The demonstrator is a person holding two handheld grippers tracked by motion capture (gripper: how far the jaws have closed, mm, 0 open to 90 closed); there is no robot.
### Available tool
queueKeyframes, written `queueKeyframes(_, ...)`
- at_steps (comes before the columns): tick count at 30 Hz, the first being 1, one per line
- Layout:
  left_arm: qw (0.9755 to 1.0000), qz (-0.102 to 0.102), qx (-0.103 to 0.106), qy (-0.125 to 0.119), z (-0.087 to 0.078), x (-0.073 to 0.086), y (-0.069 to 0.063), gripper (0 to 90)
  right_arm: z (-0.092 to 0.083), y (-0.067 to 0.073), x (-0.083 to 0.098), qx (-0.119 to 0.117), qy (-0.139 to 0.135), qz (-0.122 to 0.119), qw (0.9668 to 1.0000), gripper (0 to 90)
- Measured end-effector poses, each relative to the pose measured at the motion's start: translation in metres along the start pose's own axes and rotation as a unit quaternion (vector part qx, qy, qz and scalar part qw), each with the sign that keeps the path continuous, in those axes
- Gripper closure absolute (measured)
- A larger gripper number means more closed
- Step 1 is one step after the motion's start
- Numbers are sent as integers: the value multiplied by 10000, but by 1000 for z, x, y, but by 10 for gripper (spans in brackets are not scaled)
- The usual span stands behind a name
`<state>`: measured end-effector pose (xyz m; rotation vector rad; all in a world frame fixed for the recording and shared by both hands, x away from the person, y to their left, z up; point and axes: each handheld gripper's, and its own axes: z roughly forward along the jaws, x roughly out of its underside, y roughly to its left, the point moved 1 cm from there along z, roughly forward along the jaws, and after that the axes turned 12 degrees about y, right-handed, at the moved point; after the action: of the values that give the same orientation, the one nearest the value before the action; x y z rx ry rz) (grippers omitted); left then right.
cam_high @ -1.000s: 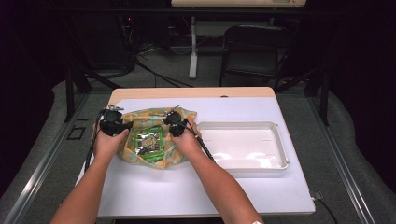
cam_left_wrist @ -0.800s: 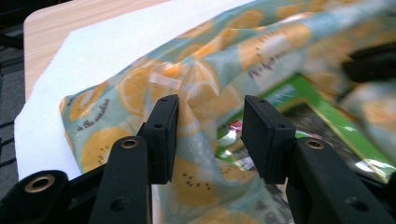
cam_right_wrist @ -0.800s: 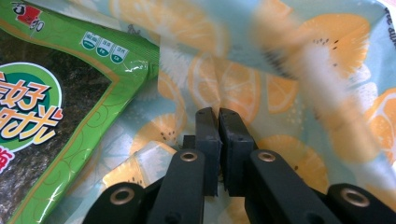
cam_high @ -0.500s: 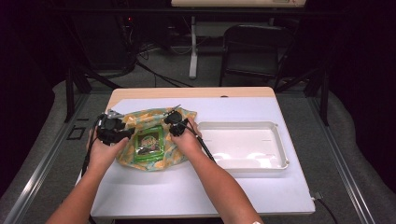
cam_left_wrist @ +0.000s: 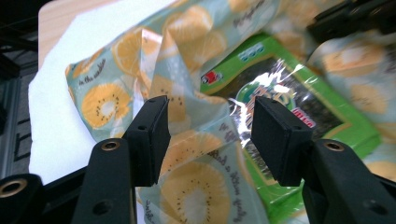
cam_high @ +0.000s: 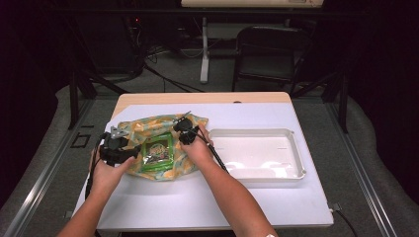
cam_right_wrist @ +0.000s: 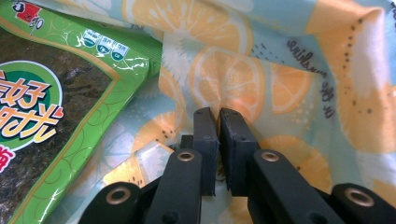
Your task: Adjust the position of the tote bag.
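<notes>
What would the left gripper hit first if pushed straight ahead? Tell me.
Probably the fruit-print cloth: a raised fold lies between the open left gripper jaws. The green snack packet sits just beyond; depth is hard to judge.

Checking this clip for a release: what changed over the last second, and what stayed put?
The left gripper has just been opening its jaws and slid leftward off the fruit-print cloth toward its left edge; a fold lies between its pads, unpressed. The right gripper stayed where it was, pinching the cloth beside the green snack packet. The packet and the white tray did not move.
</notes>
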<state>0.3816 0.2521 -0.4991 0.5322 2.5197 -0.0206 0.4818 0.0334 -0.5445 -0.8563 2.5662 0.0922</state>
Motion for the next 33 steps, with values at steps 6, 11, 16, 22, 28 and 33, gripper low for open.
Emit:
queueKeyframes(6,9987,110,-468,194,18,-1,7,759,-1,-1,0,-3,-10,-16,10000,848)
queueKeyframes(11,9980,95,-505,364,28,-2,14,872,0,-1,0,-16,-47,33,10000,845)
queueKeyframes(16,9973,-39,-464,563,36,0,23,878,0,-2,0,-18,-35,30,10000,839)
queueKeyframes(22,9970,-136,-397,653,38,5,28,869,0,-2,1,-33,-1,10,10000,836)
queueKeyframes(28,9957,-268,-373,806,42,13,34,862,0,-2,1,-12,14,2,10000,836)
queueKeyframes(33,9975,-190,-301,612,35,12,31,841,-3,1,1,-136,-115,5,9998,781)
